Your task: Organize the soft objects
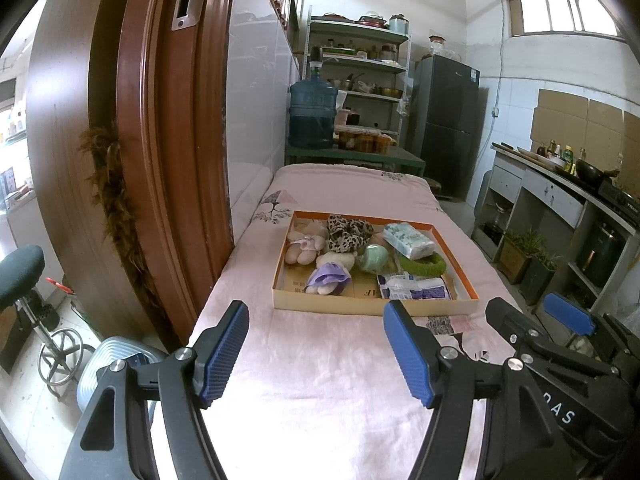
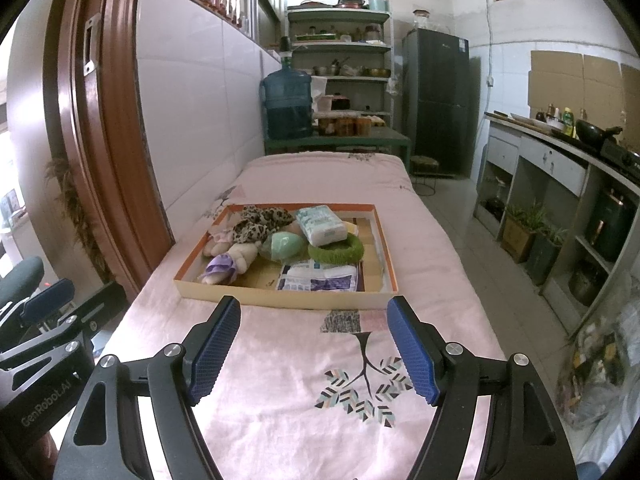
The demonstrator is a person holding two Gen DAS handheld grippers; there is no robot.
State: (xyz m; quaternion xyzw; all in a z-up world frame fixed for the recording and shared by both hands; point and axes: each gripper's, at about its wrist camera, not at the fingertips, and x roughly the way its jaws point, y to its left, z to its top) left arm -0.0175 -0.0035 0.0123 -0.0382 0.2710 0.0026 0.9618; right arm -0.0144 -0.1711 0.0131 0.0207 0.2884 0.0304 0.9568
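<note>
An orange-rimmed cardboard tray (image 1: 372, 307) (image 2: 280, 299) lies on the pink bedspread. It holds a leopard-print scrunchie (image 1: 347, 231) (image 2: 260, 222), a plush toy in a purple dress (image 1: 329, 276) (image 2: 228, 263), a second beige plush (image 1: 304, 242), a mint green pouch (image 1: 374, 258) (image 2: 285, 246), a green fuzzy ring (image 1: 424, 265) (image 2: 336, 249), a tissue pack (image 1: 408, 240) (image 2: 322, 225) and a flat wipes packet (image 1: 414, 287) (image 2: 320, 278). My left gripper (image 1: 318, 354) is open, short of the tray's near wall. My right gripper (image 2: 314, 346) is open too, empty, near the tray's front edge.
The pink bedspread (image 1: 320, 380) (image 2: 360, 360) stretches toward a blue water jug (image 1: 312, 114) (image 2: 287, 104), shelves and a dark fridge (image 1: 446, 128). A brown wooden door (image 1: 160, 140) stands left. A counter (image 2: 560, 152) with bottles and a wok runs along the right.
</note>
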